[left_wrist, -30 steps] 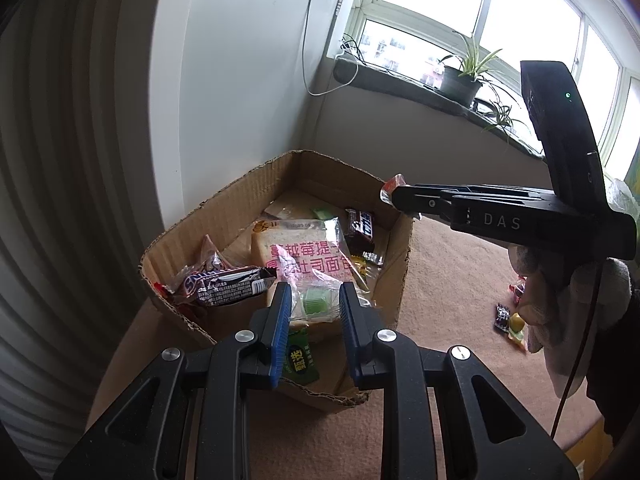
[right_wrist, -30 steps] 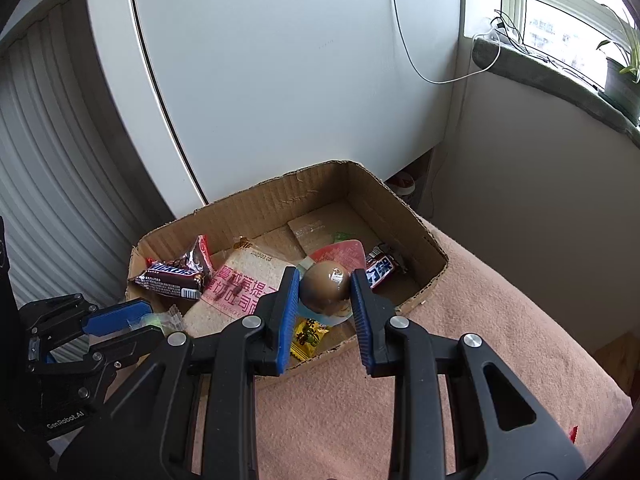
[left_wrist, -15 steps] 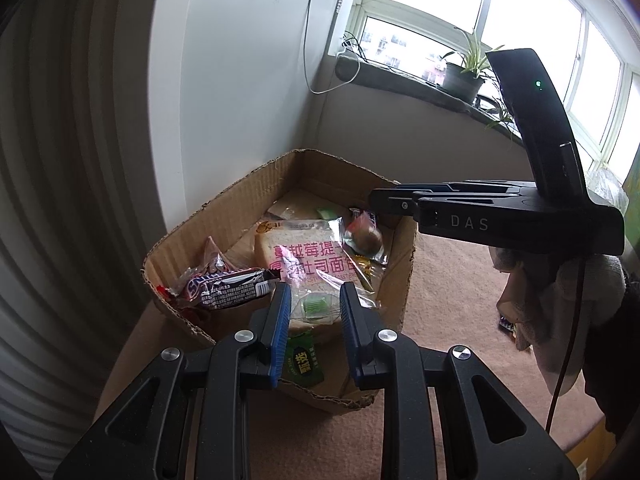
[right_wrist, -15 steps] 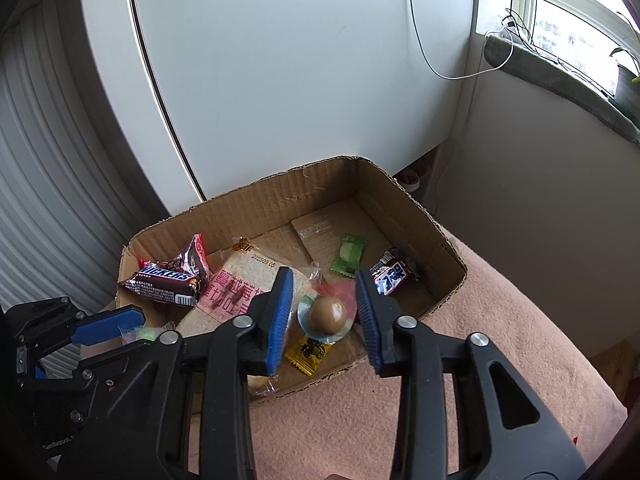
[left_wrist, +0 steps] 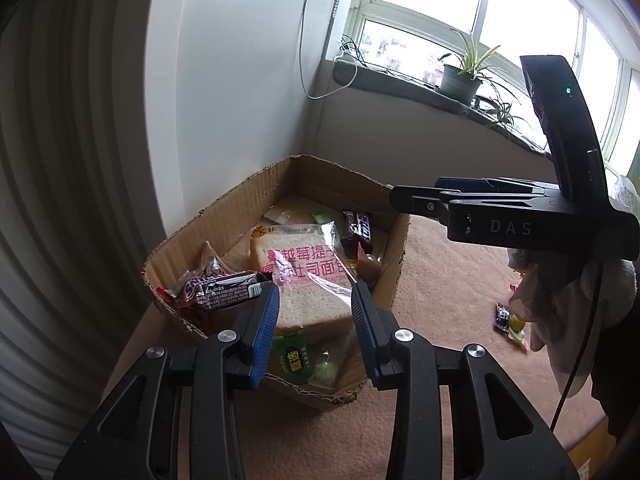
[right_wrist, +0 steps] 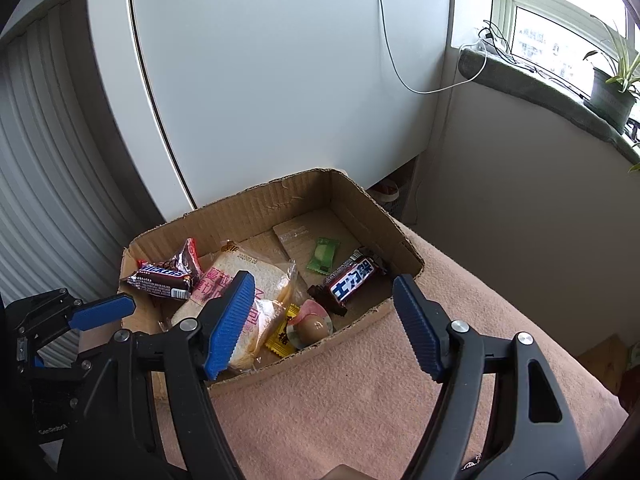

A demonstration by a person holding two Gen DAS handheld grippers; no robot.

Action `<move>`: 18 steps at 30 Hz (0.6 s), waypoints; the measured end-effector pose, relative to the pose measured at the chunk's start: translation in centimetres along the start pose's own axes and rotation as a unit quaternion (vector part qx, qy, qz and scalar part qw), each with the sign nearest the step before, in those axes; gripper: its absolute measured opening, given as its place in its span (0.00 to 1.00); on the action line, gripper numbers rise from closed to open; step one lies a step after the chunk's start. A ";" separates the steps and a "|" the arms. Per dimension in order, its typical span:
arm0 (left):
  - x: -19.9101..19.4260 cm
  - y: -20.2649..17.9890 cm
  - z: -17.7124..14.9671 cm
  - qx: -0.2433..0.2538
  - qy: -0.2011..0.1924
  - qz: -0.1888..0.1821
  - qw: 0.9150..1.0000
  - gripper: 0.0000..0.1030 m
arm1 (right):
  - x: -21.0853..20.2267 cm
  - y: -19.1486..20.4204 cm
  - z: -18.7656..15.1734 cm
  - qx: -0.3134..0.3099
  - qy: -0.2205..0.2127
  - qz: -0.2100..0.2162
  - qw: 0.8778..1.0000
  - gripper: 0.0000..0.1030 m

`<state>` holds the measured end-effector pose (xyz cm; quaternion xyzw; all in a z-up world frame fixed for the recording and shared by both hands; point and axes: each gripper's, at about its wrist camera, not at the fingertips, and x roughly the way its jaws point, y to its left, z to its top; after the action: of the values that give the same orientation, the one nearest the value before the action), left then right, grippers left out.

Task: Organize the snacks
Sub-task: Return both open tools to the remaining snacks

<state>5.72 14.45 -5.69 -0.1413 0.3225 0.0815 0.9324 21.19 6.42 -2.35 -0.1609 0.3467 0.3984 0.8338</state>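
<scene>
Both grippers empty over the box [right_wrist: 362, 196]: right gripper [right_wrist: 324, 316] wide, left gripper [left_wrist: 314, 330] partly open.
Risk: loose snacks [left_wrist: 508, 320] at right of the left view get missed or knocked off.

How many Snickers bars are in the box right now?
2. One Snickers bar lies at the left end of the cardboard box; the other Snickers bar lies toward the right. More may be hidden under the bread.

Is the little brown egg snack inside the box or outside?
Inside. The egg snack lies on the floor of the cardboard box, by the near wall, and the open right gripper above it holds nothing.
</scene>
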 end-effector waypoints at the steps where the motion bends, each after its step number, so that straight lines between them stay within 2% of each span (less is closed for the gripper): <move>1: -0.2 -0.2 0.0 0.001 -0.002 0.000 1.000 0.35 | -0.4 -0.2 -0.2 0.001 -0.002 -0.002 1.000 0.72; 9: -1.1 -2.2 -0.1 0.015 -0.009 -0.011 1.000 0.35 | -4.8 -3.3 -3.0 0.028 -0.021 -0.023 0.999 0.72; 18: -0.7 -5.6 -0.2 0.033 -0.008 -0.045 0.998 0.35 | -11.3 -9.0 -8.5 0.086 -0.042 -0.063 0.993 0.72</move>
<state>6.39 9.05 -4.25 -0.1238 0.3113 0.0298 0.9417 19.35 -10.17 -0.46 -0.0927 0.3333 0.3200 0.8820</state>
